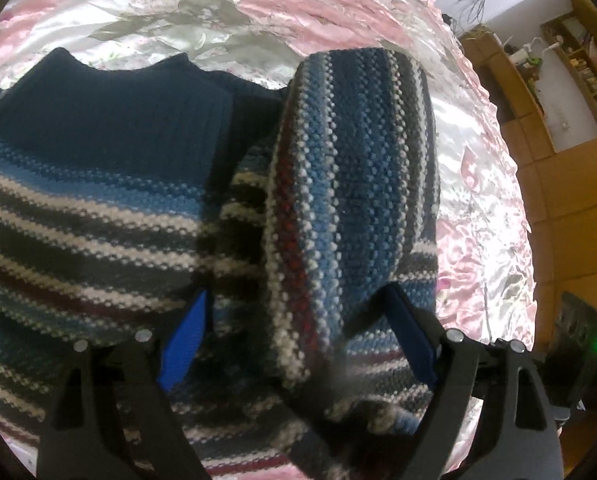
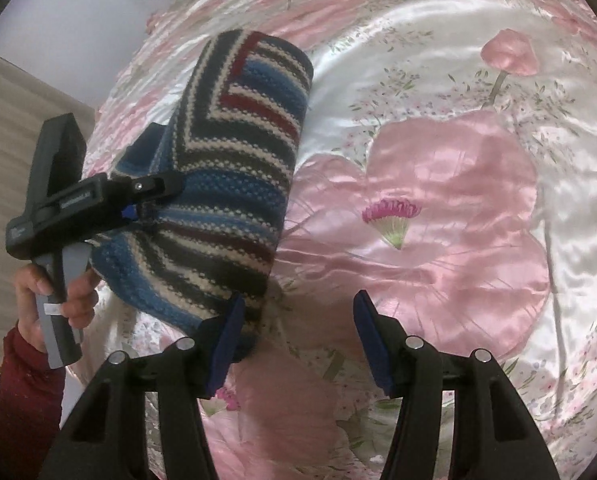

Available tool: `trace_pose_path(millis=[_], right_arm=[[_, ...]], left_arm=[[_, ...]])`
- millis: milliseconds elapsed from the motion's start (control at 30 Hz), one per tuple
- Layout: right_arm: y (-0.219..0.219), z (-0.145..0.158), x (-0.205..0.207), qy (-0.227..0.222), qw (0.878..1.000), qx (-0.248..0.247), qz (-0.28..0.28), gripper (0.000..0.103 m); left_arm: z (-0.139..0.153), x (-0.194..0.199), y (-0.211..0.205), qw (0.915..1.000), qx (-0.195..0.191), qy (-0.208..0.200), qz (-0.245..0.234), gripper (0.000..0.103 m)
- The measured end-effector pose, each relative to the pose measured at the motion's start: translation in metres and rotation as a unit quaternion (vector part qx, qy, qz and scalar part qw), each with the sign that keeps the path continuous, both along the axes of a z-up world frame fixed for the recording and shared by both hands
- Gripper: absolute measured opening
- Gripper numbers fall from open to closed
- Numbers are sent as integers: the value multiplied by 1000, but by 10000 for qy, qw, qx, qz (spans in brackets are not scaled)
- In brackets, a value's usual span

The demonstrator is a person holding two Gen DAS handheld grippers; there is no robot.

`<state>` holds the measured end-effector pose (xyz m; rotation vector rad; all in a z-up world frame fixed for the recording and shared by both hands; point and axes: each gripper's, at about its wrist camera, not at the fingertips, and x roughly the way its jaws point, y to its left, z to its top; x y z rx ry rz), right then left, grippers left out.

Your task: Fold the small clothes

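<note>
We are holding our left gripper (image 1: pixel 298 344) right over the striped sweater (image 1: pixel 98 208) on the bed (image 2: pixel 438 208), jaws apart around a folded-over sleeve (image 1: pixel 350 184) whose long axis is running away from us. Our right gripper (image 2: pixel 298 344) is hanging with jaws apart and empty, just beside the sweater's edge nearest the bed's middle, so the left is nearer.

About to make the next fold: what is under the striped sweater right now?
The striped knit sweater lies on a pink floral satin bedspread, which shows around its edges. A sleeve is folded over the body. Whatever lies directly beneath the sweater is covered.
</note>
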<state>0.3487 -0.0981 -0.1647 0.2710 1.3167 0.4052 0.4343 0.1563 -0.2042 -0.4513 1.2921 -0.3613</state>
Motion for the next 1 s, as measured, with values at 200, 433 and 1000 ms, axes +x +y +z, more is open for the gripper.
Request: trace_pose_path(millis=[200, 433, 1000], right_arm=[[-1, 0, -1, -16, 10000, -41, -24, 59], [2, -5, 1, 77, 9999, -52, -77, 59], [14, -3, 0, 98, 9999, -41, -27, 60]], left_arm=[[4, 0, -5, 10000, -21, -22, -11, 62], [16, -6, -6, 9993, -6, -368, 4, 35], [71, -25, 33, 9943, -167, -1044, 96, 30]])
